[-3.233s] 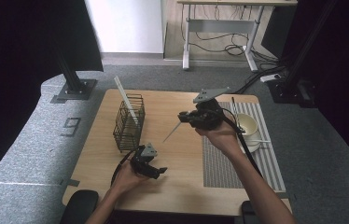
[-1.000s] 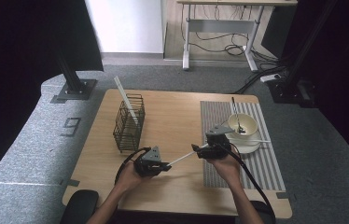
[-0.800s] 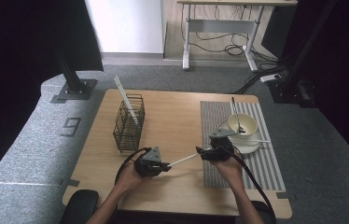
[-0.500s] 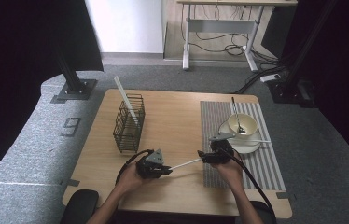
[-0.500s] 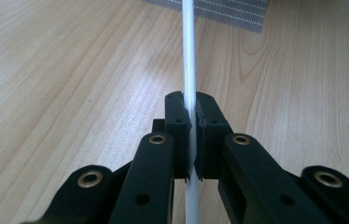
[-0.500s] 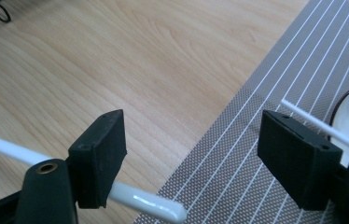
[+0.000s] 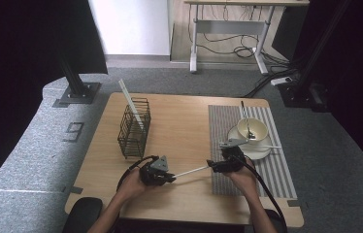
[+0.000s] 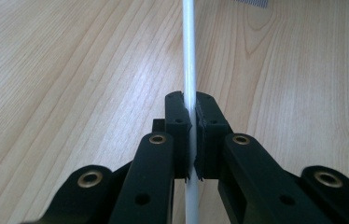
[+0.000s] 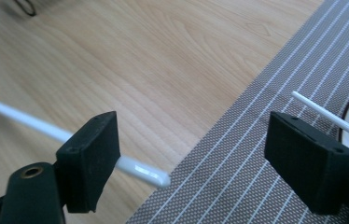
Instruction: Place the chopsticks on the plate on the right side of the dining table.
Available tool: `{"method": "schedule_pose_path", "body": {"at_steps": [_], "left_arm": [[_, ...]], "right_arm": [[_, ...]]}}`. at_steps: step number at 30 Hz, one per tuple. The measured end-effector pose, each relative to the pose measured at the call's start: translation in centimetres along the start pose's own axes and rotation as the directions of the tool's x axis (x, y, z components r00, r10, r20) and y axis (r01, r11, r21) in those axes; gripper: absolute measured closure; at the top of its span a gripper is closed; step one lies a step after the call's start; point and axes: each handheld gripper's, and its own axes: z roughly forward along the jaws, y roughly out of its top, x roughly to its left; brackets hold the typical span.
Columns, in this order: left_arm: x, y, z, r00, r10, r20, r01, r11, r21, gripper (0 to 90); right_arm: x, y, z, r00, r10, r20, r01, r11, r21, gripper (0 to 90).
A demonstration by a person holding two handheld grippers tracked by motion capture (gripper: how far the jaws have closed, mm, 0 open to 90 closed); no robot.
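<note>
Handover nearly done: left gripper [image 8: 190,121] jaws clamp white chopstick [image 7: 191,171]; right gripper [image 9: 210,154] jaws just opening, wide, pads off it. Left: carry to wire basket [image 7: 134,128].

Basket [image 7: 134,130] left, bowl [image 7: 253,130] on mat [image 7: 276,167] right

Glossy white plastic chopstick [image 9: 140,171], matt wood-grain table [image 9: 163,70], woven striped placemat [image 9: 238,177], black wire basket [image 7: 133,128].

Grey carpet floor [image 7: 34,160], white wall [image 7: 131,24], metal-legged desk [image 7: 228,29].
</note>
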Motion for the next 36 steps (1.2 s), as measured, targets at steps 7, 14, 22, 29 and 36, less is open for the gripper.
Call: {"method": "schedule_pose_path", "body": {"at_steps": [7,14,22,29,36], "left_arm": [[0.4,-0.3,-0.7,0.9998,0.012,0.017,-0.012,0.9997,0.019,85.8],[0.1,-0.4,-0.5,0.9967,0.058,0.056,-0.061,0.9969,0.05,85.8],[-0.5,-0.1,-0.2,0.9858,0.113,0.124,-0.121,0.9908,0.06,85.8],[-1.3,0.4,-0.4,0.9706,0.165,0.175,-0.177,0.9825,0.058,85.8],[-2.0,0.6,-0.3,0.9546,0.203,0.218,-0.225,0.9713,0.078,85.8]], "right_arm": [[0.6,-0.3,-0.9,0.9958,-0.055,-0.074,0.057,0.998,0.023,18.6],[1.8,-0.7,-2.1,0.9872,-0.086,-0.134,0.094,0.994,0.056,15.8],[4.0,-1.2,-3.2,0.9647,-0.151,-0.215,0.176,0.98,0.098,13.7],[6.0,-2.0,-3.0,0.9389,-0.204,-0.277,0.254,0.954,0.158,13.8],[7.3,-2.8,-2.6,0.9227,-0.26,-0.285,0.327,0.919,0.22,27.3]]}}
